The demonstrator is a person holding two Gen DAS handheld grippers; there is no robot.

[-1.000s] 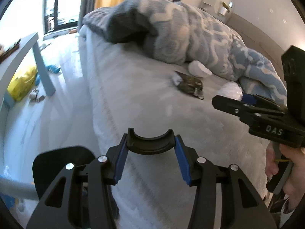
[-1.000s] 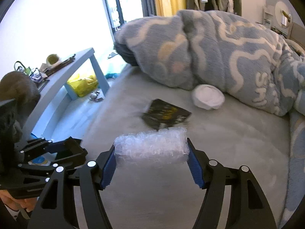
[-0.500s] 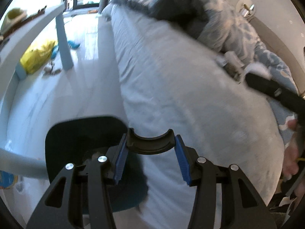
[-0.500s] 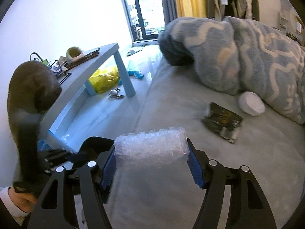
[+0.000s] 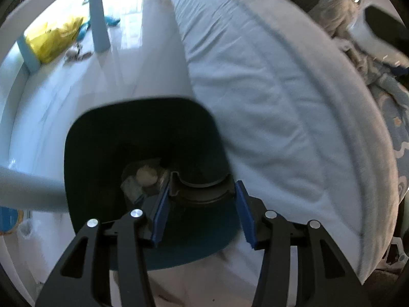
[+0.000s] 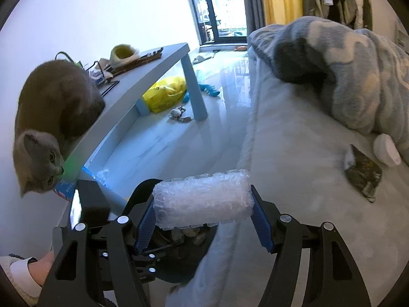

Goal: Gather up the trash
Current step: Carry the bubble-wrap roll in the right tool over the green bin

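Observation:
My left gripper (image 5: 202, 182) hangs over a dark teal bin (image 5: 143, 103) on the floor beside the bed. It is shut on a black curved plastic piece (image 5: 202, 194). Crumpled trash (image 5: 145, 176) lies at the bin's bottom. In the right wrist view, my right gripper (image 6: 203, 204) is shut on a roll of bubble wrap (image 6: 199, 194) above the bed's edge, over the bin (image 6: 179, 276) and the left gripper's body (image 6: 89, 204). A dark wrapper (image 6: 363, 174) and a white round thing (image 6: 386, 151) lie on the bed.
A grey cat (image 6: 51, 117) leans off the pale blue desk (image 6: 153, 64) at the left, close to the bin. A yellow bag (image 6: 166, 94) and small toys lie under the desk. A patterned blanket (image 6: 345, 76) is heaped on the bed (image 6: 294, 192).
Both grippers swung from over the bed toward its left edge. The left one dropped over the bin, still gripping the black piece. The right one kept the bubble wrap; the cat came into view.

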